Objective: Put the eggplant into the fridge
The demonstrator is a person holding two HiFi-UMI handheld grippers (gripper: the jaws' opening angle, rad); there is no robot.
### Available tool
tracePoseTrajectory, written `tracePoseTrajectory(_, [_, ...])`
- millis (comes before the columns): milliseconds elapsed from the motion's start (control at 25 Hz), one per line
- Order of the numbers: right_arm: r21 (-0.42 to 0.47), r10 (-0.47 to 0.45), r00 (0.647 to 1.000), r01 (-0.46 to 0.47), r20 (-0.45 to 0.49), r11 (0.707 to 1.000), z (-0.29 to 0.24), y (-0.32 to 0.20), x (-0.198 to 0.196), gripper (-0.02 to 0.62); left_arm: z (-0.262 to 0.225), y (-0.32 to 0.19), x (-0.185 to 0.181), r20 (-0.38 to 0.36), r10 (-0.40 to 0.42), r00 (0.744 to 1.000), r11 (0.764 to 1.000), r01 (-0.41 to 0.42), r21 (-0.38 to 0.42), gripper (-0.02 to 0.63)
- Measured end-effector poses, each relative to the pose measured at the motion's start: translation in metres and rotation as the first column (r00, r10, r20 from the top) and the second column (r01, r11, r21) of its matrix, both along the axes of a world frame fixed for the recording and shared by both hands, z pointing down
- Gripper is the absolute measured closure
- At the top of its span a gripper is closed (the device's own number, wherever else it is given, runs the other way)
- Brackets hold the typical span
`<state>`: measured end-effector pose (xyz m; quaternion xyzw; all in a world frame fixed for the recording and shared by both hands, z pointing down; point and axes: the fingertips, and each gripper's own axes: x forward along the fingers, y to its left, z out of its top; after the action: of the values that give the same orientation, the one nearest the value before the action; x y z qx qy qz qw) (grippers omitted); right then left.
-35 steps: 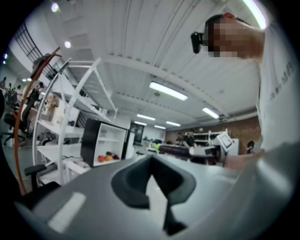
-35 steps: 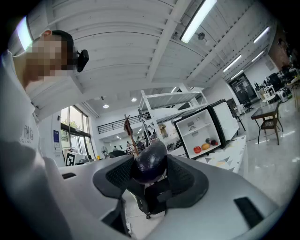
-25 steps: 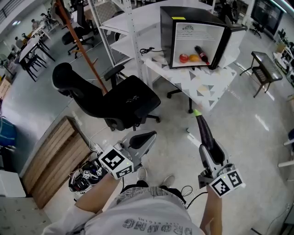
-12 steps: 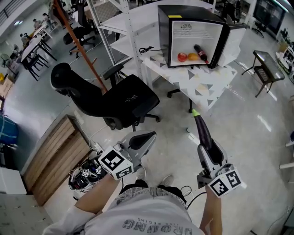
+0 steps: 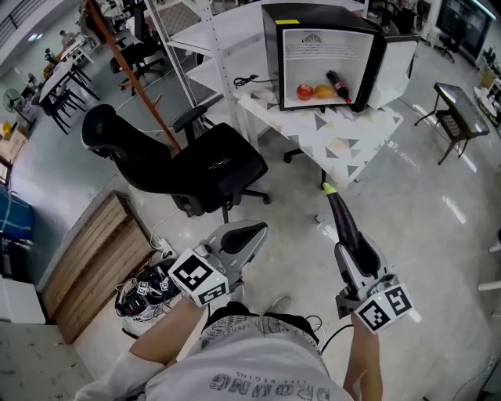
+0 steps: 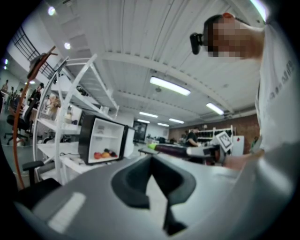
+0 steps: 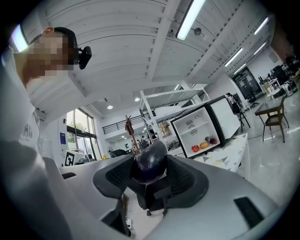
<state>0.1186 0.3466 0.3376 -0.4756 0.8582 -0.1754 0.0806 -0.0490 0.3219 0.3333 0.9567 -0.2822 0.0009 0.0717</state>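
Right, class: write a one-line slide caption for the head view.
Right tongs hold an eggplant, open fridge ahead on the table; left tongs empty.

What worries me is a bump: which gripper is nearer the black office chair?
Left. The left gripper, shut and empty, hangs just short of the seat of the black office chair; the right gripper, shut on the eggplant, is farther off to the chair's right.

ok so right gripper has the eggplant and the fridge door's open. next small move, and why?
Probably carry the right gripper forward toward the fridge. Its jaws are shut on the eggplant, the door stands open, and the fridge sits on the table some way off across the floor, so closing that gap likely comes first.
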Motion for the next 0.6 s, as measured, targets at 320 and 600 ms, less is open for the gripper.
tracePoseTrajectory(320, [-0.006, -0.014, 1.000, 0.014, 0.007, 1.000, 0.004, -0.005, 0.015, 0.380, 0.006, -0.003, 0.014, -0.002, -0.018, 1.000, 1.000, 0.018, -0.009, 0.598])
tracePoseTrajectory(600, [-0.019, -0.009, 1.000, 0.010, 0.018, 1.000, 0.014, -0.017, 0.027, 0.380, 0.008, -0.016, 0.024, 0.003, -0.023, 1.000, 1.000, 0.023, -0.003, 0.598])
